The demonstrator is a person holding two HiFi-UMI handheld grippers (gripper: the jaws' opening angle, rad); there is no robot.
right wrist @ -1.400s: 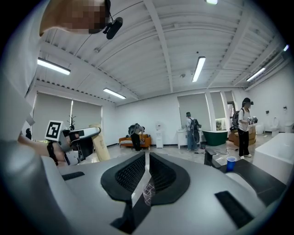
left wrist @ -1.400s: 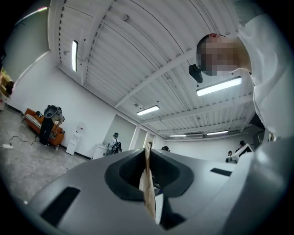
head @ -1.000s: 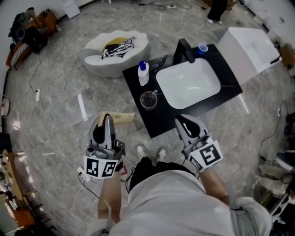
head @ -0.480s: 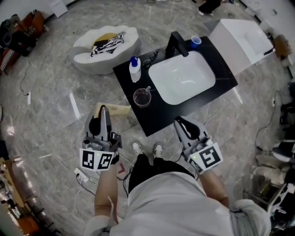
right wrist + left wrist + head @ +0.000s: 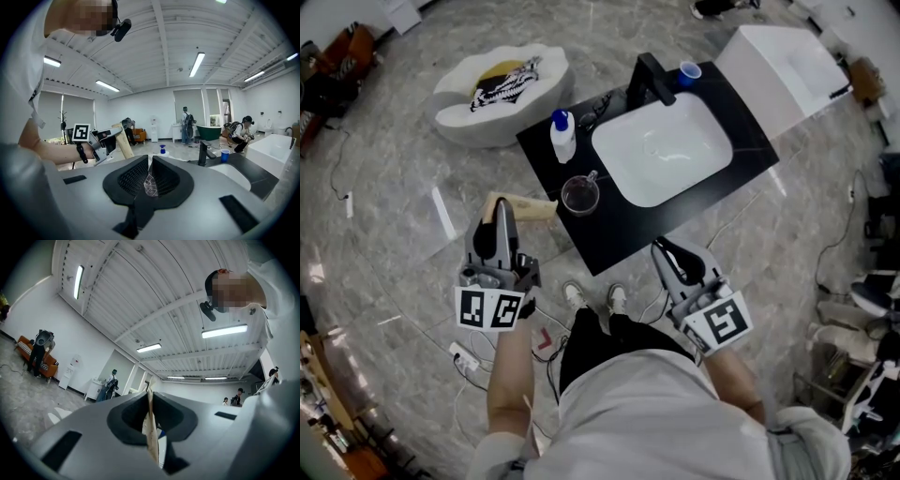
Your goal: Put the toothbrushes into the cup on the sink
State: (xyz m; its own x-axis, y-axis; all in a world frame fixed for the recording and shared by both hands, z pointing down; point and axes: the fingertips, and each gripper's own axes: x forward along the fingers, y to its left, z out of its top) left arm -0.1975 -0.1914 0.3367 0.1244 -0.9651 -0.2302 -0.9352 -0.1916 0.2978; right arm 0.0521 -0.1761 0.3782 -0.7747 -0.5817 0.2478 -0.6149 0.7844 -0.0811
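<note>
Your left tool (image 5: pixel 501 210): clamped on flat beige pack (image 5: pixel 528 207), out over floor (image 5: pixel 403 234) off left edge of desk (image 5: pixel 609 239). Pack's far end reaches toward that edge, near glass cup (image 5: pixel 580 195), not touching it. Glass cup sits just inside desk's front-left corner, white bottle (image 5: pixel 563 139) behind it. Blue cup (image 5: pixel 689 72) at back edge beside faucet (image 5: pixel 649 80). Basin (image 5: pixel 661 150) fills desk middle. Your right tool (image 5: pixel 664 248): jaws together, no object seen in grip, just short of desk's front edge. Wide stretch of floor on your left; power strip (image 5: pixel 465 354) lies there.
</note>
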